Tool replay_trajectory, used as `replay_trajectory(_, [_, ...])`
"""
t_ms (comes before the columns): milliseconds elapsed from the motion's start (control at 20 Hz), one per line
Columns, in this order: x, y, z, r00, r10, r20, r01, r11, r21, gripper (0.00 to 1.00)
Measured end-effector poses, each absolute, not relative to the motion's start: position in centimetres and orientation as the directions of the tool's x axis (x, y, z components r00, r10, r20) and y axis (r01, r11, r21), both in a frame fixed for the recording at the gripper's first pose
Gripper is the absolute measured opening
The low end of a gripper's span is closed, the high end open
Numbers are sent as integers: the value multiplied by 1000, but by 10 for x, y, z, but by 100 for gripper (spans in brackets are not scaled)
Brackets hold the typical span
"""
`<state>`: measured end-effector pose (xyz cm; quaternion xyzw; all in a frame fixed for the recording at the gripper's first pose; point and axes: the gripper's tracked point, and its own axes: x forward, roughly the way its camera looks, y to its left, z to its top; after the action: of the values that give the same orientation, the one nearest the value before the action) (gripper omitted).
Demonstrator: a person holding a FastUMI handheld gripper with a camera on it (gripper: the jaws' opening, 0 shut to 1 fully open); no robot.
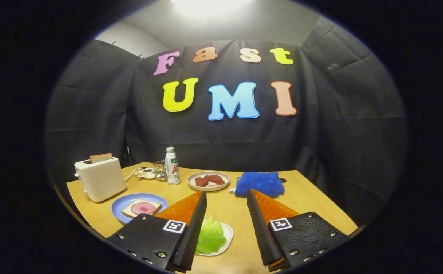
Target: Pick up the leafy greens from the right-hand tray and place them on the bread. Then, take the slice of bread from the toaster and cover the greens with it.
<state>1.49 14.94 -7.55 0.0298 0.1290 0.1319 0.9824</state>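
Note:
Pale green leafy greens [210, 234] lie on a small white tray [227, 232], low between my two fingers and close to the left one. My gripper [227, 198] is open, nothing held, hovering above the table. Ahead on the left, a blue plate [120, 207] carries a bread slice [142, 208] topped with a pink round of meat. Behind that plate stands a white toaster [99, 179] with a second bread slice [100, 157] sticking out of its slot.
Beyond the fingers sit a white plate with red meat pieces [208, 180], a blue fuzzy cloth [259, 184], a white bottle [172, 166], a small glass [160, 169] and a power strip [145, 174]. The wooden table [313, 201] ends near the black cloth wall.

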Motion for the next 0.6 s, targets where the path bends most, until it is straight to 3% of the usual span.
replay_trajectory(600, [11,209,-177,773,327,-544,-329,939,97,66])
